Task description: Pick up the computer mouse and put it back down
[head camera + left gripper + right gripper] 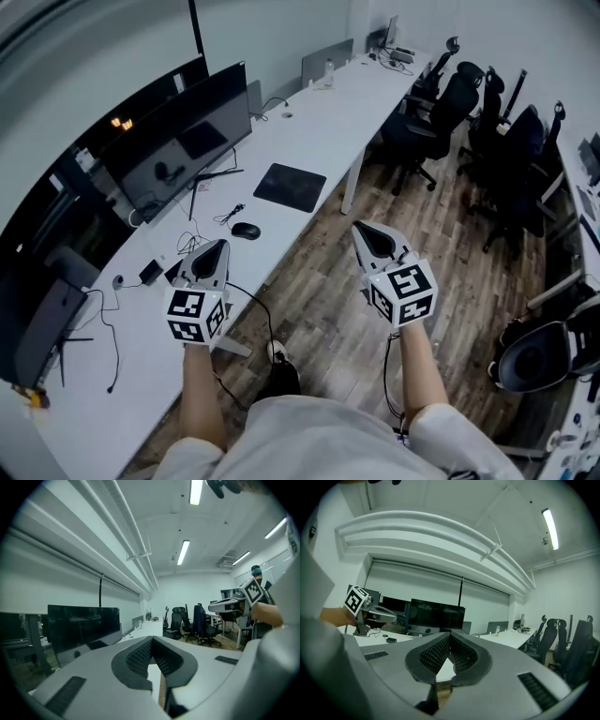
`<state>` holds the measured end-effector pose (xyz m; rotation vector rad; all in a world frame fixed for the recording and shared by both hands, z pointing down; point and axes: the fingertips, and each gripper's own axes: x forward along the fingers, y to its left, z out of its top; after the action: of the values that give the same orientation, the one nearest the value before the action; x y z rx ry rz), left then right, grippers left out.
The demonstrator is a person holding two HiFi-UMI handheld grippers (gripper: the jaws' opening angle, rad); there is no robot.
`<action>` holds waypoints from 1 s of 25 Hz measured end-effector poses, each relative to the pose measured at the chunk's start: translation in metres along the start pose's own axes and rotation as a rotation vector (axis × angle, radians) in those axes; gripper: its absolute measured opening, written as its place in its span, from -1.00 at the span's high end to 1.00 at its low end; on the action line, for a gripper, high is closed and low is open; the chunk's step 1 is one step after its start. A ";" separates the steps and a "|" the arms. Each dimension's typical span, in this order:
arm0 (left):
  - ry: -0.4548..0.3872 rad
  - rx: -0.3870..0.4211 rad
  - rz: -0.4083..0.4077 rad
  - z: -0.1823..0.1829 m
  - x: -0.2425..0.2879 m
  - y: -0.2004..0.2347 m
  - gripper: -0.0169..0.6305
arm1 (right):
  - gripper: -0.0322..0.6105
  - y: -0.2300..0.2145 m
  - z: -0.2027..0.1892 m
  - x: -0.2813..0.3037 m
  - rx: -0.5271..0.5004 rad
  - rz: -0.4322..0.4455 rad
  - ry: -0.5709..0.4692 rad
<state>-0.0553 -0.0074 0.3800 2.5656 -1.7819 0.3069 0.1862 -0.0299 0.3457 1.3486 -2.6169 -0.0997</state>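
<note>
Left tool (217, 246) held shut and empty, like right tool (367, 232), but nearer mouse (246, 230), spotted just ahead and rightward on worktop (309, 122).

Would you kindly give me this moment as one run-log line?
left gripper: shut, empty | right gripper: shut, empty | mouse: on desk, untouched

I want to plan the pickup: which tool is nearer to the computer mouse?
Left. The left tool is over the desk, just short of the mouse; the right tool is beyond the desk edge, above the floor.
</note>
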 end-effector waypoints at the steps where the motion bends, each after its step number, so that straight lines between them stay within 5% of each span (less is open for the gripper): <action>1: 0.000 -0.004 -0.004 0.000 0.012 0.011 0.90 | 0.85 -0.003 0.002 0.017 0.000 0.001 0.004; 14: 0.042 -0.102 -0.027 -0.025 0.118 0.135 0.90 | 0.75 0.007 0.008 0.204 -0.041 0.108 0.081; 19: 0.096 -0.104 0.004 -0.054 0.138 0.177 0.90 | 0.65 0.030 -0.013 0.273 -0.026 0.190 0.133; 25: 0.150 -0.209 0.059 -0.099 0.146 0.206 0.90 | 0.39 0.060 -0.065 0.336 -0.028 0.326 0.246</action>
<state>-0.2127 -0.2045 0.4778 2.2889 -1.7384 0.2882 -0.0386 -0.2661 0.4659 0.8483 -2.5701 0.0728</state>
